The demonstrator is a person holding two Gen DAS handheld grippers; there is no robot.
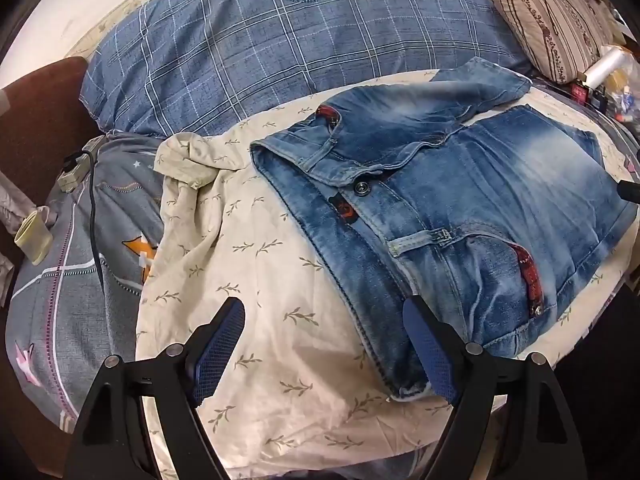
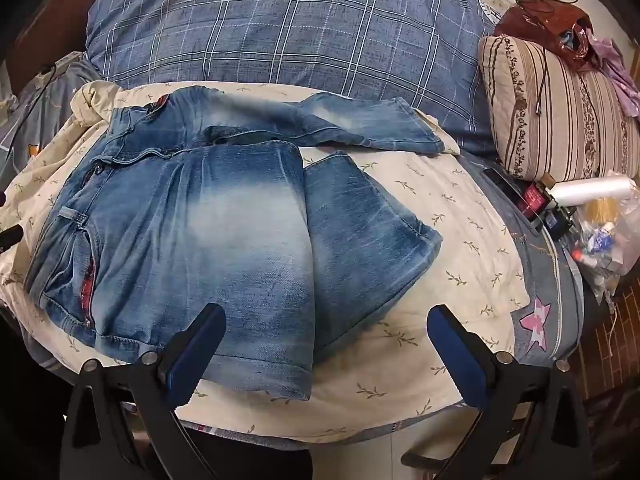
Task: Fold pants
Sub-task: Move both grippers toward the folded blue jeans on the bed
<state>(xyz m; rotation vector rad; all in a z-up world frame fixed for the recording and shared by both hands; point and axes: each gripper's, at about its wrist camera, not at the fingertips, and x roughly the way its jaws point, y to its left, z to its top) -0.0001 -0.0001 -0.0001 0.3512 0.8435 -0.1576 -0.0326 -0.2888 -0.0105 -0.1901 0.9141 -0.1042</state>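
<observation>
Faded blue jeans [image 1: 460,200] lie on a cream leaf-print sheet [image 1: 280,300], waistband toward the left, the near leg folded back over itself and the far leg stretched along the pillow. They also show in the right wrist view [image 2: 224,232]. My left gripper [image 1: 324,344] is open and empty, hovering by the waistband's near corner. My right gripper [image 2: 326,344] is open and empty, above the folded leg's near edge.
A big blue plaid pillow [image 1: 280,48] lies behind the jeans. A striped pillow [image 2: 560,120] and a clutter of bottles and bags [image 2: 592,220] sit at the right. A grey star-print quilt [image 1: 72,260] with a cable lies at the left.
</observation>
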